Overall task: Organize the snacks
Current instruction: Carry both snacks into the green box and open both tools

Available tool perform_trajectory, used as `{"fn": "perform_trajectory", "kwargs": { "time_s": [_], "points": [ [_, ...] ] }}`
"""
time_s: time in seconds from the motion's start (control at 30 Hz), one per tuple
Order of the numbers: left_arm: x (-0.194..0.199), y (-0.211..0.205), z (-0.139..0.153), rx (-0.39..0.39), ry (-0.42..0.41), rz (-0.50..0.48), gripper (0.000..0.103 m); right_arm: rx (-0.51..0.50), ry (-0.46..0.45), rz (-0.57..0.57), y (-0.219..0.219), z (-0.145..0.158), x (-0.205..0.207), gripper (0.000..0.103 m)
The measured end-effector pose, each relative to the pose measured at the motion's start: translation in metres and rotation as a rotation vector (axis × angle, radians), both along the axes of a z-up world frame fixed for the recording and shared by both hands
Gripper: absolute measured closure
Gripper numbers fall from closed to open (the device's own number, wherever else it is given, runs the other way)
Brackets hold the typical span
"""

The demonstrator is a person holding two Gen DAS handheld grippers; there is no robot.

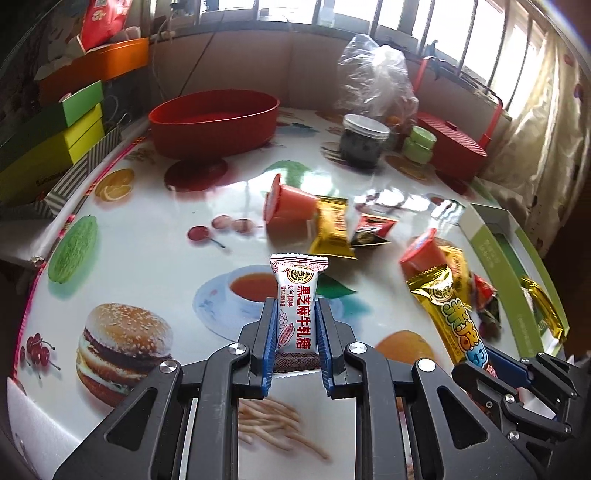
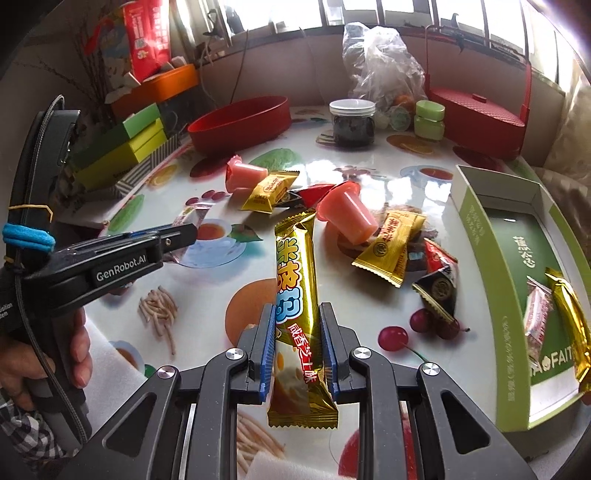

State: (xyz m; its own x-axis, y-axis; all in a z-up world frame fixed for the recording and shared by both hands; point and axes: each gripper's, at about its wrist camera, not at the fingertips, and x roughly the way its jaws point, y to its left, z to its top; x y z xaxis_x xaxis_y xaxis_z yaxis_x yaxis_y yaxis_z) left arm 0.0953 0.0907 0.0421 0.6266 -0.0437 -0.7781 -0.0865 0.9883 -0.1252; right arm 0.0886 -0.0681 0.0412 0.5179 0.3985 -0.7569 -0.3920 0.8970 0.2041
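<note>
The left claw (image 1: pixel 297 339) is pointed steeply downward, its blue pads closed onto a white candy wrapper (image 1: pixel 297 299). The right claw (image 2: pixel 298 345) is angled likewise and clamped on a gold snack bar (image 2: pixel 295 295). A hand (image 2: pixel 40 363) is wrapped around the left grip.

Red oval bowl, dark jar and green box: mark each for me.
Red oval bowl (image 1: pixel 207 127), left wrist view, front wall.
Dark jar (image 2: pixel 352 127), right wrist view, glass body.
Green box (image 2: pixel 476 218), right wrist view, left wall.

I see strong daylight thru rear windows (image 1: pixel 369 14), glare on glossy tabletop (image 1: pixel 229 192); fisheye bends edges, corners dark.
</note>
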Motion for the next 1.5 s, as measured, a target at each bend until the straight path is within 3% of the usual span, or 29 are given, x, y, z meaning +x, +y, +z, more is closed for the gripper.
{"fn": "perform_trajectory", "kwargs": {
  "time_s": [0.73, 1.5],
  "points": [
    [-0.003, -0.060, 0.020, -0.004, -0.033, -0.158, 0.082, 0.013, -0.069, -0.143, -0.058, 0.029, -0.023, 0.081],
    [0.019, -0.155, 0.036, -0.081, -0.045, -0.357, 0.082, 0.006, -0.084, -0.328, -0.136, 0.035, -0.026, 0.081]
  ]
}}
